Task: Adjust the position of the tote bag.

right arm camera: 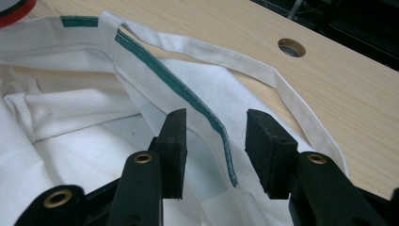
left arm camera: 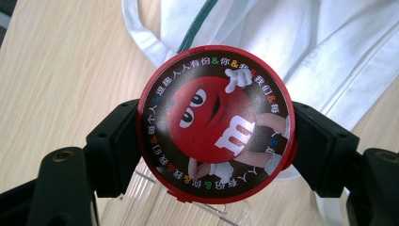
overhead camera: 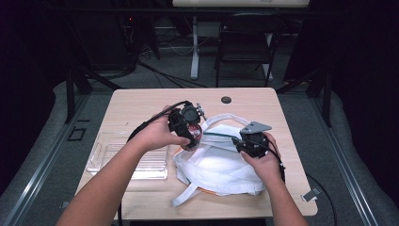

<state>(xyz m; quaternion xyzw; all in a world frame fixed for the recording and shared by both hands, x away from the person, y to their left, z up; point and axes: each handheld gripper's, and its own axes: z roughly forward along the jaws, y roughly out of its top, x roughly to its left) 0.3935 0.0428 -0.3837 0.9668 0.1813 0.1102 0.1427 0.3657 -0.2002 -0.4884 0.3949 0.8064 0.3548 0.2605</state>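
A round red tin (left arm camera: 216,125) with a cartoon candy figure on its lid sits between the two black jaws of my left gripper (left arm camera: 216,141), which is shut on its rim. In the high view that gripper (overhead camera: 190,134) holds the tin (overhead camera: 195,137) just above the left edge of a white cloth bag (overhead camera: 216,165). My right gripper (overhead camera: 239,143) is at the bag's right side. Its jaws (right arm camera: 214,146) stand wide apart, with the bag's green-trimmed edge (right arm camera: 188,94) lying loose between the pads. The bag's white strap (right arm camera: 263,70) runs along the table beyond.
A clear plastic tray (overhead camera: 127,157) lies left of the bag, under the left forearm, and its edge (left arm camera: 188,207) shows below the tin. The wooden table (overhead camera: 141,103) has a cable hole (overhead camera: 226,100) at the back. A dark chair (overhead camera: 244,42) stands behind it.
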